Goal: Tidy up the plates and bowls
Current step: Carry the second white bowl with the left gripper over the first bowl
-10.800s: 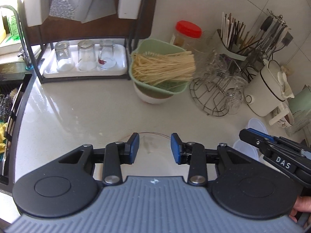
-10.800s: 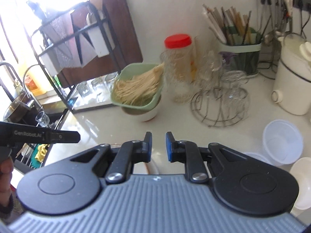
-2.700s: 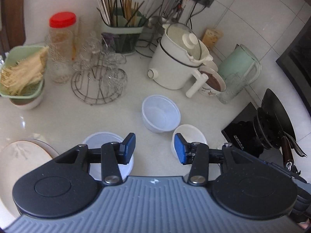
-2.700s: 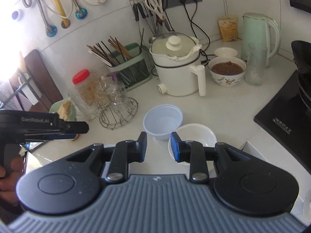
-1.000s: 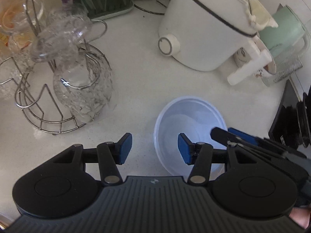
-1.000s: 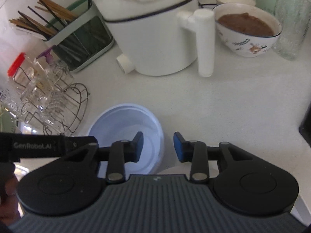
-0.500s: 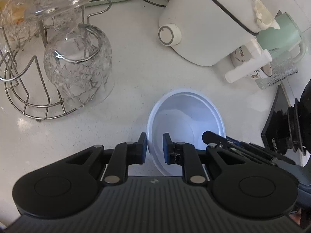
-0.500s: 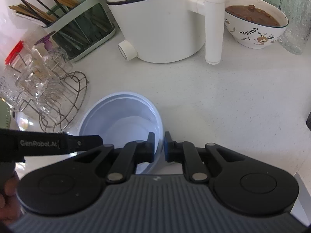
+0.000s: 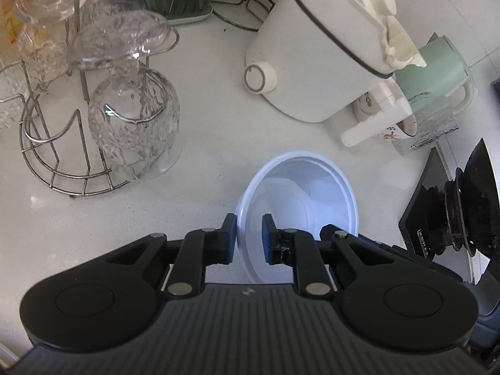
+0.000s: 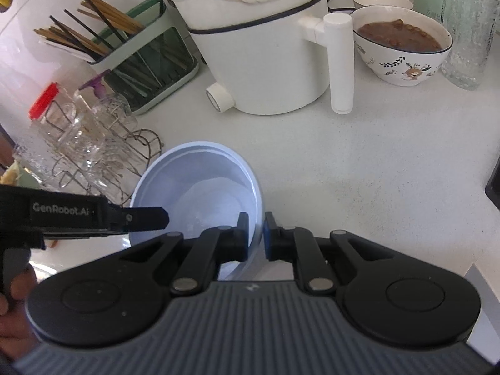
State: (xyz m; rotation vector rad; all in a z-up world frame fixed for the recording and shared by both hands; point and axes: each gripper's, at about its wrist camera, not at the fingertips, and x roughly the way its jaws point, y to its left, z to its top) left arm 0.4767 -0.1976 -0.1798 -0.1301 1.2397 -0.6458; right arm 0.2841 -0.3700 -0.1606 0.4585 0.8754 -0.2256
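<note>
The pale blue plastic bowl is now being pinched at its rim by both grippers, where a second ago both were being held open around it. The left gripper is being kept clamped on the near left part of the rim, one pad outside the wall and one inside. The right gripper is being kept clamped on the near right part of the rim in the same way. The bowl is being tipped slightly toward the cameras, and whether its base is being held clear of the white bench cannot be told.

With the grasp made on both sides, the bowl is judged ready to be carried off and stacked with the other bowls.

The bowl is being shown as thin, translucent and empty, with a rolled lip and a faceted inner wall, so it is likely to flex under the pads. It is being held in the open patch of bench between the wire glass rack and the white electric pot, apart from both.
</note>
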